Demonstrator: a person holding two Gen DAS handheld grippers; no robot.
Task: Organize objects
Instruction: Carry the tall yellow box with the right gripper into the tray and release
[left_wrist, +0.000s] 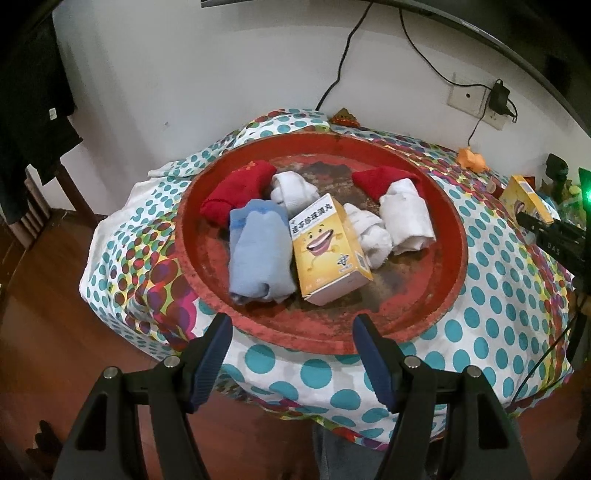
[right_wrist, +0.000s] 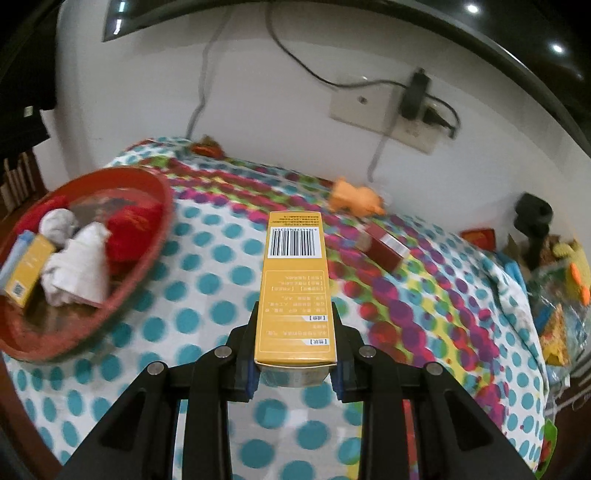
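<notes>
My right gripper (right_wrist: 294, 347) clamps a tall yellow cardboard box (right_wrist: 293, 288) above the dotted tablecloth (right_wrist: 207, 280), right of the round red tray (right_wrist: 155, 236); my left gripper (left_wrist: 291, 354) hangs wide, empty, at the tray's near rim.

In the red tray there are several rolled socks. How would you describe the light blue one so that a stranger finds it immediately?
Find the round red tray on the dotted tablecloth. Near its front edge a yellow box lies among rolled socks. The blue sock roll lies against that box's left side; it is the only blue one, the others being red or white.

Six sock rolls (left_wrist: 258, 254), two yellow boxes (left_wrist: 328, 254)
</notes>
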